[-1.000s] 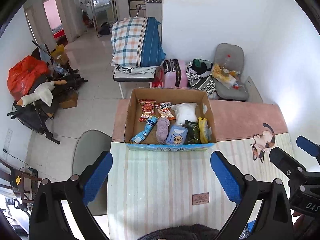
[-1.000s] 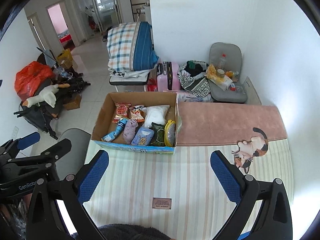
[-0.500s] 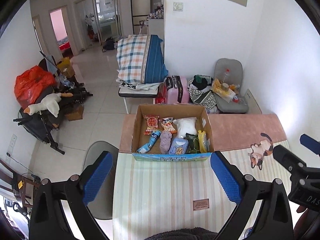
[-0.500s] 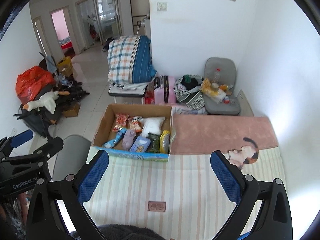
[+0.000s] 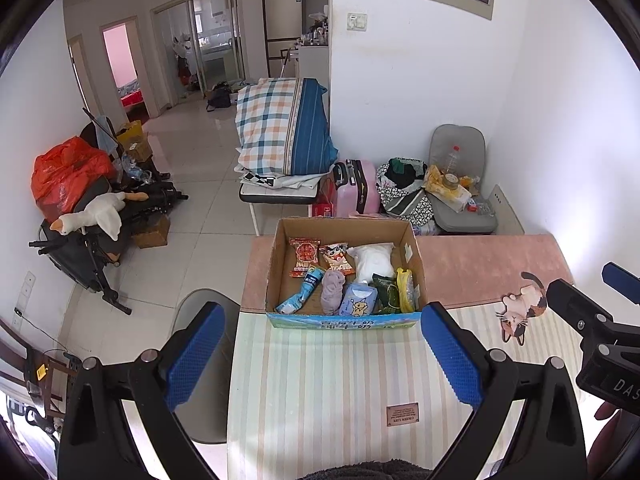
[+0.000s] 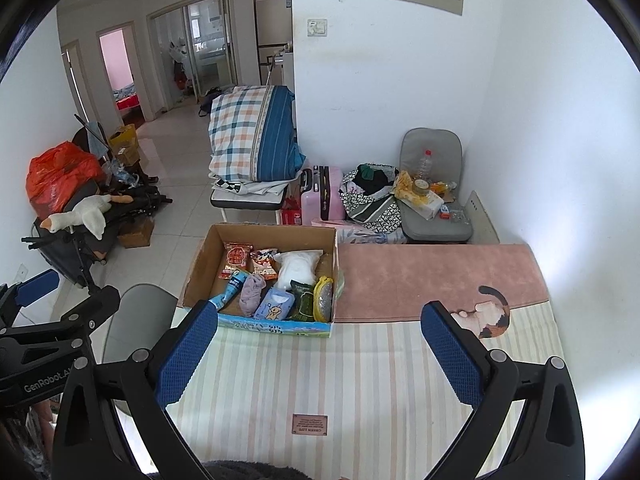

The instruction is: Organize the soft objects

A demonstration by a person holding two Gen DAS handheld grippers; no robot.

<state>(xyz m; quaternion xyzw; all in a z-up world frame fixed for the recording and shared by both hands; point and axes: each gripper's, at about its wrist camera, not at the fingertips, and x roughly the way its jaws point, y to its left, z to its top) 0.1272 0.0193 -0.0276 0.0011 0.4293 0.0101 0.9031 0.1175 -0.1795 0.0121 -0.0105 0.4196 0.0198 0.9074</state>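
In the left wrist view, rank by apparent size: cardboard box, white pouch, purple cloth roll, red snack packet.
1. cardboard box
2. white pouch
3. purple cloth roll and red snack packet look alike; unranked.

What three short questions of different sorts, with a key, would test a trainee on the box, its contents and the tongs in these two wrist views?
1. True or false: the cardboard box stands on the floor.
2. Multiple choice: the lilac cloth bundle in the box lies directly beside which item? A) the blue tube B) the pink suitcase C) the cat-shaped mat
3. Fill in: the left tongs and the right tongs are both ____ and hold nothing.

Key
1. False; it stands on the striped table cover.
2. A
3. open
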